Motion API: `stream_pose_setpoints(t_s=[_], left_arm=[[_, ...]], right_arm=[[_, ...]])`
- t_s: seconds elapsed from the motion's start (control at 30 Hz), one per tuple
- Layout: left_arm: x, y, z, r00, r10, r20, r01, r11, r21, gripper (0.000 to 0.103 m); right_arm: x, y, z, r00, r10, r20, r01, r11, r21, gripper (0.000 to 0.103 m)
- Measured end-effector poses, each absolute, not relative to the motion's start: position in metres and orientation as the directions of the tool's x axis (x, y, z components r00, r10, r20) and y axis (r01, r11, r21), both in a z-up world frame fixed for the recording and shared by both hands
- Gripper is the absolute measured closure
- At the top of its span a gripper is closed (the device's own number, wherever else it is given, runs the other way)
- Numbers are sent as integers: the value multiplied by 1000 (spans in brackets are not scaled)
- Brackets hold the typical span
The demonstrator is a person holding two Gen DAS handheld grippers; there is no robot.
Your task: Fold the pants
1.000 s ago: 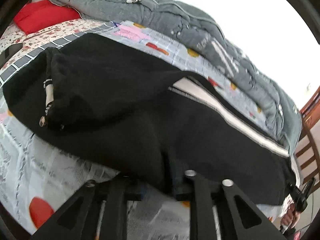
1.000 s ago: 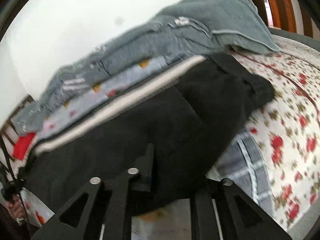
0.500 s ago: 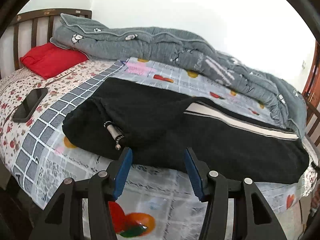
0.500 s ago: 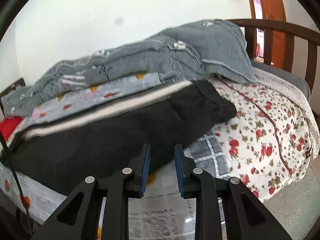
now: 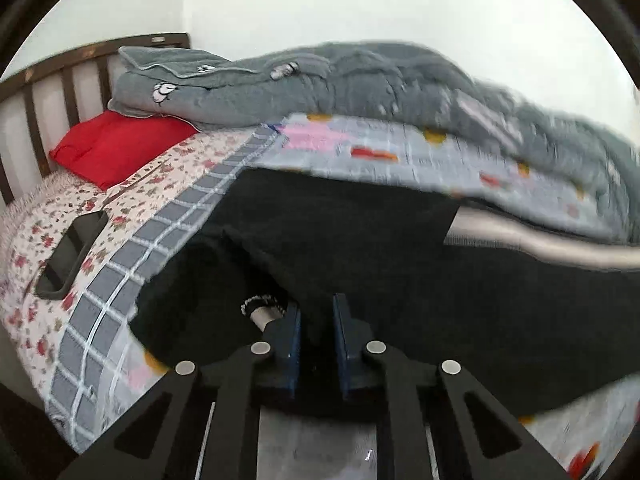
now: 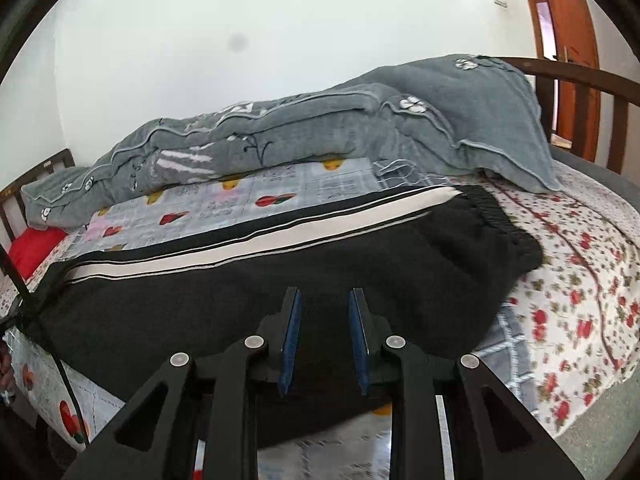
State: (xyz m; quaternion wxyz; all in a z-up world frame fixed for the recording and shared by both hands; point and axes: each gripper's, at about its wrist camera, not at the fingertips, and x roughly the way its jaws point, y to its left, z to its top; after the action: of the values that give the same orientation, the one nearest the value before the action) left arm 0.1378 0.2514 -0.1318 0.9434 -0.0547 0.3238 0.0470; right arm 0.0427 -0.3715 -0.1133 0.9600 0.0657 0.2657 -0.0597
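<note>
**A:** Left wrist view first: where do your pants sit against the jaws?

**B:** The black pants lie flat along the near edge of the bed, and your left gripper is over the near hem at the waist end. The jaws stand a little apart with dark cloth showing in the gap. Whether they touch the cloth, you cannot tell from here; the picture is blurred. The drawstring tip pokes out just left of your left blue pad.

**A:** And on the other side?

**B:** Your right gripper is over the near edge of the pants toward the leg-cuff end. Its jaws are apart too, wider than the left pair, with black fabric between and beneath them, nothing pinched. The white side stripe runs along the far edge of the pants, well beyond the fingertips.

**A:** What surrounds them?

**B:** A patterned sheet under the pants, a floral bedspread to the right, a grey quilt bunched along the wall. In the left view, a red pillow by the headboard and a dark phone on the floral cover.
</note>
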Motion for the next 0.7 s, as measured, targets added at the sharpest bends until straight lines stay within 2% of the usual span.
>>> stream_pose_setpoints(t_s=[0.07,0.2,0.37,0.43,0.47,0.5,0.57,0.7], left_arm=[[152,262,-119,808,46,-587,-150,980,-130,90],[185,276,-99,833,70,-549,-190,968,-165,90],[235,298,-92,792,27,-610,-235,935,-264,87],[243,307,-96,781,-39,-623,-212,922,-323,68],[242,310,-97,794,-65,-604,-187,920,-345,42],[239,310,-98,811,-45,-583,-190,923,-336,23],[233,306,-101,836,14,-549,-192,944,-269,23],[251,297,-110,798,43,-601,-180,969,-168,23]], right_arm=[[52,-365,-116,849,-80,-522,144,986,82,79],[68,-351,-121,841,-95,-533,136,990,38,79],[91,-343,-124,831,-88,-549,123,992,26,79],[99,-341,-123,831,-87,-550,117,993,20,79],[102,-340,-122,832,-89,-547,116,993,16,79],[105,-340,-121,835,-89,-544,114,993,13,79],[110,-340,-119,838,-85,-540,108,994,11,79],[123,-338,-122,834,-74,-547,101,995,20,79]])
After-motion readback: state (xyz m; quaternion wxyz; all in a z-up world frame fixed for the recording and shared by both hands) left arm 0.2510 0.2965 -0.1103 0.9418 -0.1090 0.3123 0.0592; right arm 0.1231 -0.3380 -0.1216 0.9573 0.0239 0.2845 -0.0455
